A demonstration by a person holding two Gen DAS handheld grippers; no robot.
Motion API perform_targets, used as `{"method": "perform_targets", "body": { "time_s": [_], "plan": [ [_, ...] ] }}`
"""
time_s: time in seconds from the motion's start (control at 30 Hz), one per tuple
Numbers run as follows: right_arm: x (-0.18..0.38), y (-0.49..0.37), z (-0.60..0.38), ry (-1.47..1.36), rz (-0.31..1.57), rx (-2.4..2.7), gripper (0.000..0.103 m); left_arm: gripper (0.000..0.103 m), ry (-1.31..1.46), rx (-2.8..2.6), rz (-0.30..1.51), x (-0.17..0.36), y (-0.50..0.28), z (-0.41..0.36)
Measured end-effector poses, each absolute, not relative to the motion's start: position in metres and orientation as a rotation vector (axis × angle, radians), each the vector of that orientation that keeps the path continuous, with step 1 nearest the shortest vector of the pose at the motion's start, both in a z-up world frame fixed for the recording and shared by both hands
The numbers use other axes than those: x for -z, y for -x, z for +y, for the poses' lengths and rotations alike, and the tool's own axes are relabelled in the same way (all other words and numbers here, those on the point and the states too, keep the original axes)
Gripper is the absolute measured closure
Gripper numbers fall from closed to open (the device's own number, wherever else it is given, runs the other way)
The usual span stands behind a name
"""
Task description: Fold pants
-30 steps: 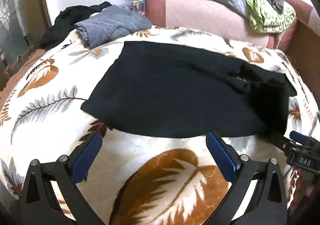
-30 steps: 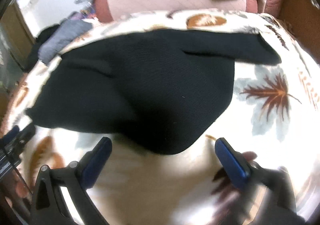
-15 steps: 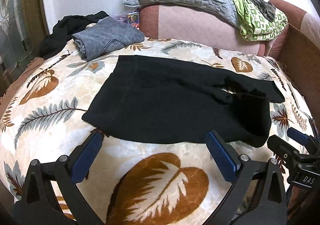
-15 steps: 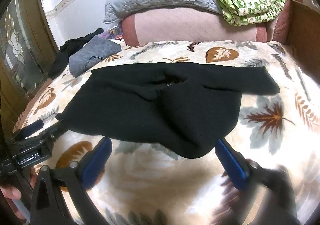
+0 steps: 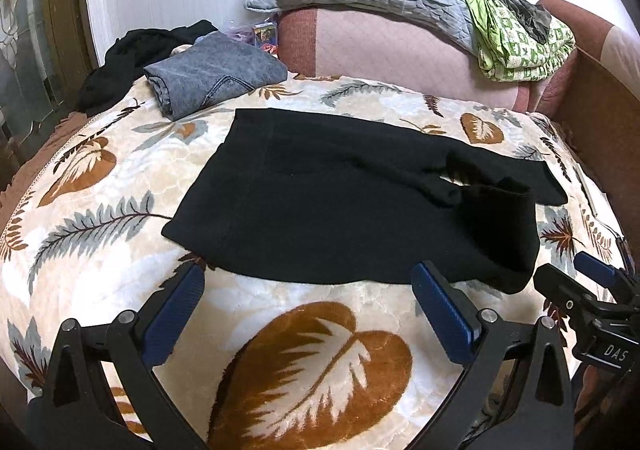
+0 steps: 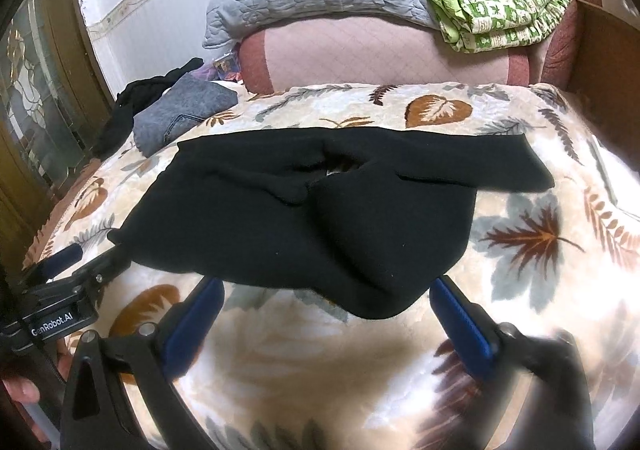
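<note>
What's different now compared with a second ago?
Both the left hand-held gripper and the right hand-held gripper have backed away from the black pants, open and empty. The pants stayed folded on the leaf-print blanket; the folded jeans haven't moved.

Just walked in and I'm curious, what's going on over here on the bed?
A person holds a two-finger claw in each hand over a leaf-print blanket. A pair of black pants lies on it, partly folded, one leg sticking out to the right. The left claw and the right claw are both open, hovering just short of the pants' near edge and gripping nothing. Folded grey jeans sit behind.
</note>
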State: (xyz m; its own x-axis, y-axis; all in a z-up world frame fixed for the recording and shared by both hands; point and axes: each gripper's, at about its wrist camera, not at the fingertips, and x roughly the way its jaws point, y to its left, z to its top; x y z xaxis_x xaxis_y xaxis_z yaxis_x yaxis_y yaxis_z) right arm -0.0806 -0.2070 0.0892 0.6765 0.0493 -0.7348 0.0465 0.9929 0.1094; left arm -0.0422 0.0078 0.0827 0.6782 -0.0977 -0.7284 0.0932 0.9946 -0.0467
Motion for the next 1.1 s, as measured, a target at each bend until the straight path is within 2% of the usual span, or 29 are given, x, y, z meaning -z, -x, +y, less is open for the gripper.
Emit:
{"method": "perform_targets", "body": {
  "time_s": [1.1],
  "plan": [
    [-0.061, 0.069, -0.215, -0.132, 0.894, 0.016, 0.0, 0.0, 0.03, 0.114, 0.882, -0.057, 0.029, 0.009]
  ]
}}
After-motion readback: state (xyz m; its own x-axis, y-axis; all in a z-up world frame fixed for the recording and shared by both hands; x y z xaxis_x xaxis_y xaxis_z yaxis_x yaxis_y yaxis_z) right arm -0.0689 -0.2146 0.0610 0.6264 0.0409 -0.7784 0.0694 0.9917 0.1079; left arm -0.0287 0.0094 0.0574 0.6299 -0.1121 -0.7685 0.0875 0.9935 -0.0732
